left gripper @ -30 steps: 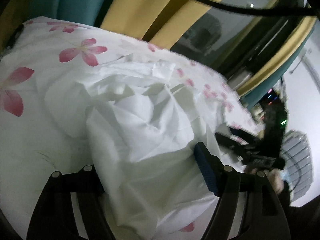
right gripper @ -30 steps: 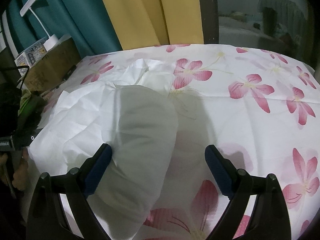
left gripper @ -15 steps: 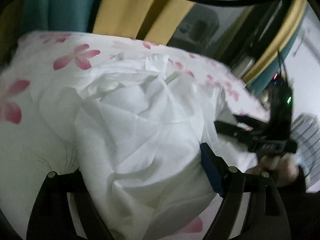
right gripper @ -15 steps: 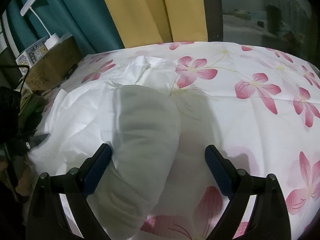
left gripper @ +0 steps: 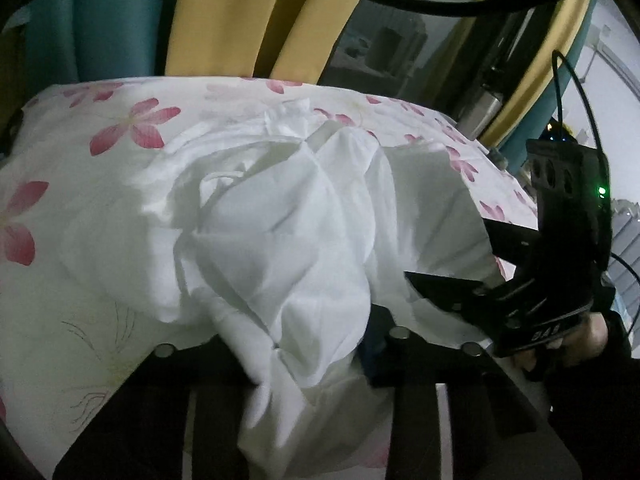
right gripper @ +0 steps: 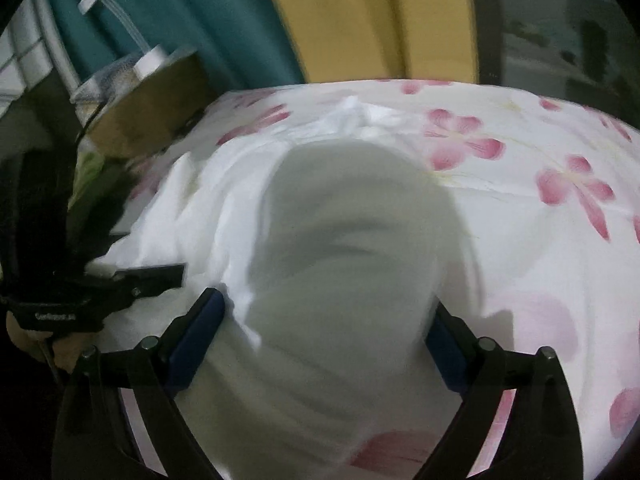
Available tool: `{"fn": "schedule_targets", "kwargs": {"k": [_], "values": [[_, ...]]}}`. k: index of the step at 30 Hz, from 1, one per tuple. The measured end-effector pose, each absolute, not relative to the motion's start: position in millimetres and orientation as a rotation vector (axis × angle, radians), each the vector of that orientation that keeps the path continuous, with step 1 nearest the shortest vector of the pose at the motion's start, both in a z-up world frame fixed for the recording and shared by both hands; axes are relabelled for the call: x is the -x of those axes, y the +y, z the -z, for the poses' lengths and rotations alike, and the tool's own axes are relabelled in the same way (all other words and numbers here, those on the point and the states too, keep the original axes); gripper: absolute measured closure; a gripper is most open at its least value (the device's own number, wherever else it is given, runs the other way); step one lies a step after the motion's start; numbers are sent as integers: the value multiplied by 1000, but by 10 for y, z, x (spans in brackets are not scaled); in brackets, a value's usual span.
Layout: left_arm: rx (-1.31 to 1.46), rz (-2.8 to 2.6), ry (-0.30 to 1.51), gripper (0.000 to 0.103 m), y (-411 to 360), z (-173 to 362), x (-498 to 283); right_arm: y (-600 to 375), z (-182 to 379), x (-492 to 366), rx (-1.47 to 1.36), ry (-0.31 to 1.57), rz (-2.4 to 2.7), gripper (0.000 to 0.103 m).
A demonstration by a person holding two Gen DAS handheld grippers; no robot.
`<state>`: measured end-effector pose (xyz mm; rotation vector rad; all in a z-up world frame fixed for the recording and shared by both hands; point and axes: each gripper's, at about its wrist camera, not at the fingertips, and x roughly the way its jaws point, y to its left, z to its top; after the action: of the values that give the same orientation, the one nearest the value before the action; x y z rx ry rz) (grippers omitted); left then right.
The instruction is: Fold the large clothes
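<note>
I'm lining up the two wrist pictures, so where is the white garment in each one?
Left wrist: the white garment fills the centre, running down to the bottom edge.
Right wrist: it spreads from centre-left down to the bottom, a grey shaded fold foremost.
Shared landmark: the yellow curtain behind the pink-flowered sheet.

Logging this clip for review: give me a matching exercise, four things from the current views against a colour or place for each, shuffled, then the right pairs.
Things:
1. garment
2. bedsheet
3. curtain panel
4. desk lamp

Colour or place:
A. yellow, hanging behind the bed
B. plain white, bunched up in the middle of the bed
C. white with pink flowers
D. far left of the right wrist view, past the edge of the bed

Pairs: 1-B, 2-C, 3-A, 4-D
</note>
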<state>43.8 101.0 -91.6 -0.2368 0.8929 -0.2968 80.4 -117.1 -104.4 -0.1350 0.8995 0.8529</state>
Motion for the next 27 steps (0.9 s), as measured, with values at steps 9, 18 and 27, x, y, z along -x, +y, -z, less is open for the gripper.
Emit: {"fn": "schedule_targets", "kwargs": {"k": [9, 18, 27], "values": [[263, 273, 807, 76, 1068, 738, -290, -1212, 900, -729, 10, 843, -935, 75], [286, 213, 705, 76, 1453, 366, -28, -865, 549, -623, -5, 760, -1043, 79], [258, 117, 645, 76, 1932, 54, 386, -315, 297, -399, -3, 705, -1172, 79]]}}
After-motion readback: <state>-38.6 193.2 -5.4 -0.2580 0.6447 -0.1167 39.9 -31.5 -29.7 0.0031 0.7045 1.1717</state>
